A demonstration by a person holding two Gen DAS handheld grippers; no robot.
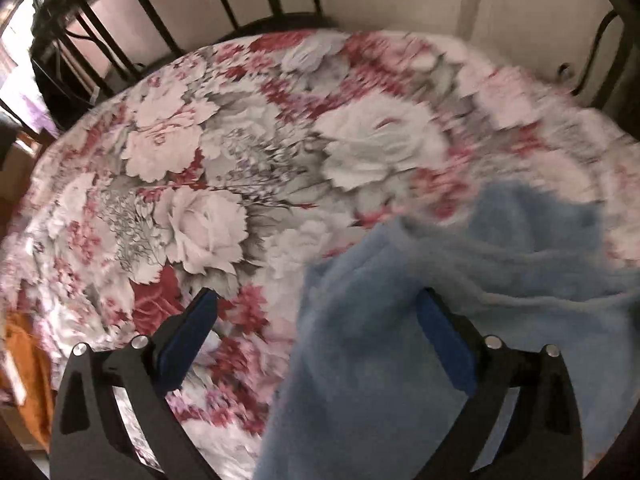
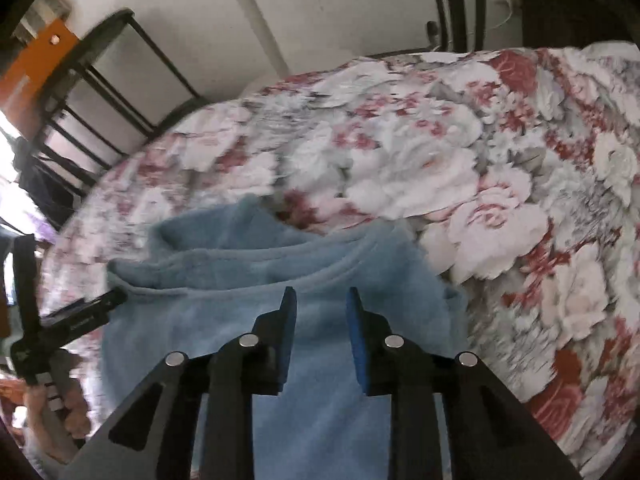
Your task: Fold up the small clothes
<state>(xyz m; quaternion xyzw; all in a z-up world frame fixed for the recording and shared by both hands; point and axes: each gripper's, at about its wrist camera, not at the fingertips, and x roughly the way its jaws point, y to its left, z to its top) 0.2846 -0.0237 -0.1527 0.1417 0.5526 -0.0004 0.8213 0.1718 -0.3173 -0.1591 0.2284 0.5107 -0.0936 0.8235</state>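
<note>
A light blue fleecy garment [image 1: 380, 360] lies rumpled on the floral bedsheet [image 1: 192, 152]. In the right wrist view its neckline [image 2: 256, 258] faces away from me. My left gripper [image 1: 317, 297] stands wide open above the garment's left edge; its right finger [image 1: 444, 340] is over the cloth and its left finger over the sheet. My right gripper [image 2: 321, 294] hovers over the middle of the garment [image 2: 320, 420], its jaws a narrow gap apart with nothing pinched between the blue pads. The left gripper [image 2: 80, 320] also shows at that view's left edge, held by a hand [image 2: 70, 416].
The floral sheet [image 2: 460, 152] covers the whole bed. A black metal bed frame [image 1: 132, 12] with bars [image 2: 120, 92] runs along the far side against a pale wall. An orange cloth [image 1: 24, 364] lies at the bed's left edge.
</note>
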